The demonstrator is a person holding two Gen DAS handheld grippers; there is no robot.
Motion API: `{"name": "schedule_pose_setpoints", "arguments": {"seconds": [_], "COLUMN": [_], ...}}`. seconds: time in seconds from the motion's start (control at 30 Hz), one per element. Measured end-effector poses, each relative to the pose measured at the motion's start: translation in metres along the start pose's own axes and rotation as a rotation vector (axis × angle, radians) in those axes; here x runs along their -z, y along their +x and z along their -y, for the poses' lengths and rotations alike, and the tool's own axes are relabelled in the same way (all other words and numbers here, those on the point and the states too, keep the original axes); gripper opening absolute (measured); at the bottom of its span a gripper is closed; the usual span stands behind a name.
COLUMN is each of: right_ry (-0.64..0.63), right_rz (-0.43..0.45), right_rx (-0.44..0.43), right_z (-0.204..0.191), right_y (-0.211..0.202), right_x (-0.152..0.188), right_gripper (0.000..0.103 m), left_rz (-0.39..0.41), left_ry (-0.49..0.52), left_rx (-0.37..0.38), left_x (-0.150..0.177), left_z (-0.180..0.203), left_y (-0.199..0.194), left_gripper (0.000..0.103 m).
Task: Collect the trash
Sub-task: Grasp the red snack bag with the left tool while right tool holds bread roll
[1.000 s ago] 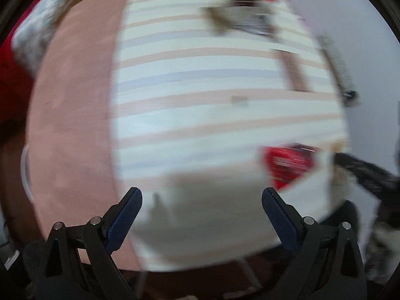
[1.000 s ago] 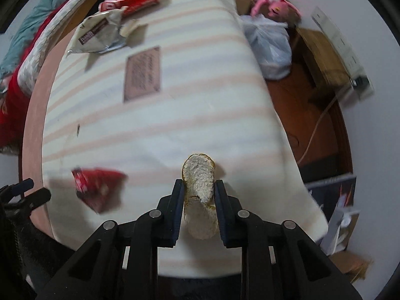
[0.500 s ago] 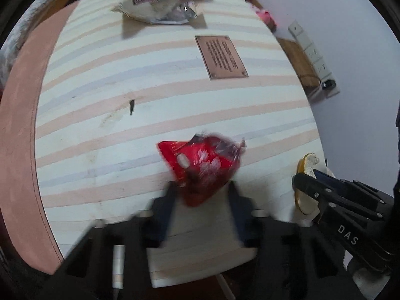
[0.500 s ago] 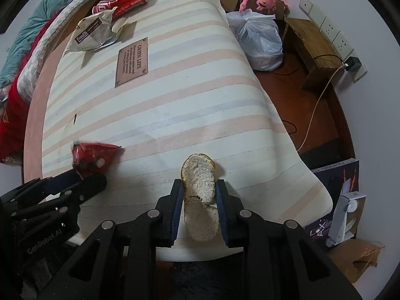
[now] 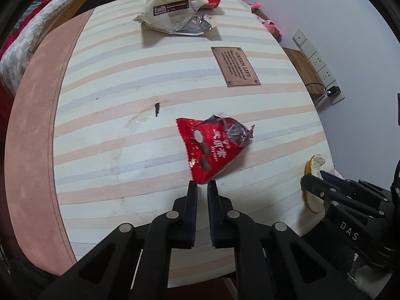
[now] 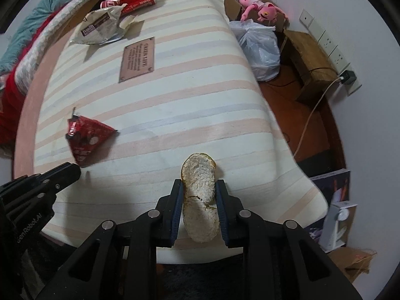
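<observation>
Jaws' grip on wrapper unclear

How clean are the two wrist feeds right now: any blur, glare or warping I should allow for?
Left wrist view: sharp, the red wrapper and brass plaque readable; heavy fisheye bowing of the striped tabletop; silver glare inside the beige bag. Right wrist view: also sharp, the peel crisp between the right gripper pads, soft shadows, dark vignette at the corners.
</observation>
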State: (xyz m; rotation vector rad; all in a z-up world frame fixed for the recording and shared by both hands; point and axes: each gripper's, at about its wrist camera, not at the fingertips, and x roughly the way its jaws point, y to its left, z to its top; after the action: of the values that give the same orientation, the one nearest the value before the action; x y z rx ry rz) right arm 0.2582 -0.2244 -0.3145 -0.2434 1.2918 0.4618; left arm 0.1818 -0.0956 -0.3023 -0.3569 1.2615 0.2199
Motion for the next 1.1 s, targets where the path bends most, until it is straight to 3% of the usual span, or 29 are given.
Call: {"name": "schedule_pose_setpoints", "arguments": {"seconds": [0.27, 0.37, 0.47, 0.53, 0.6, 0.7, 0.87, 0.93, 0.97, 1.03, 1.1], "right_ry": [-0.002, -0.027, -0.004, 0.019, 0.032, 0.04, 0.038, 0.036, 0.034, 0.034, 0.033], "right_rz": [-0.027, -0.021, -0.009, -0.003, 0.006, 0.004, 0.006, 0.007, 0.007, 0.008, 0.008], "right_rx": [-0.005, 0.016, -0.009, -0.027, -0.032, -0.043, -0.051, -0.052, -0.051, -0.05, -0.049], "right_z": [-0.005, -0.007, 0.0, 0.005, 0.008, 0.012, 0.015, 0.015, 0.014, 0.013, 0.012], "right_y": [0.002, 0.001, -0.001, -0.003, -0.003, -0.001, -0.001, -0.001, -0.001, -0.001, -0.001], "right_x": [-0.003, -0.002, 0.0, -0.001, -0.003, -0.003, -0.002, -0.002, -0.002, -0.002, -0.002], "right_gripper": [0.036, 0.03, 0.026, 0.026, 0.026, 0.025, 0.025, 0.025, 0.025, 0.026, 0.026], "left_rz": [-0.035, -0.07, -0.048, -0.018, 0.007, 0.003, 0.014, 0.026, 0.044, 0.05, 0.052], "left_ry": [-0.087, -0.125, -0.131, -0.118, -0.106, -0.055, 0.041, 0.054, 0.057, 0.062, 0.063], "left_rx": [0.101, 0.165, 0.206, 0.21, 0.235, 0.203, 0.046, 0.001, -0.027, -0.036, -0.031], "left_x": [-0.002, -0.001, 0.004, 0.003, -0.002, -0.012, -0.022, -0.023, -0.021, -0.018, -0.017], "left_z": [-0.017, -0.023, -0.027, -0.022, -0.016, 0.004, 0.03, 0.033, 0.034, 0.032, 0.03], "left_y": [0.012, 0.007, -0.008, -0.019, -0.026, -0.02, 0.004, 0.01, 0.01, 0.008, 0.007], "left_gripper": [0.008, 0.008, 0.011, 0.049, 0.058, 0.058, 0.057, 0.029, 0.027, 0.011, 0.009]}}
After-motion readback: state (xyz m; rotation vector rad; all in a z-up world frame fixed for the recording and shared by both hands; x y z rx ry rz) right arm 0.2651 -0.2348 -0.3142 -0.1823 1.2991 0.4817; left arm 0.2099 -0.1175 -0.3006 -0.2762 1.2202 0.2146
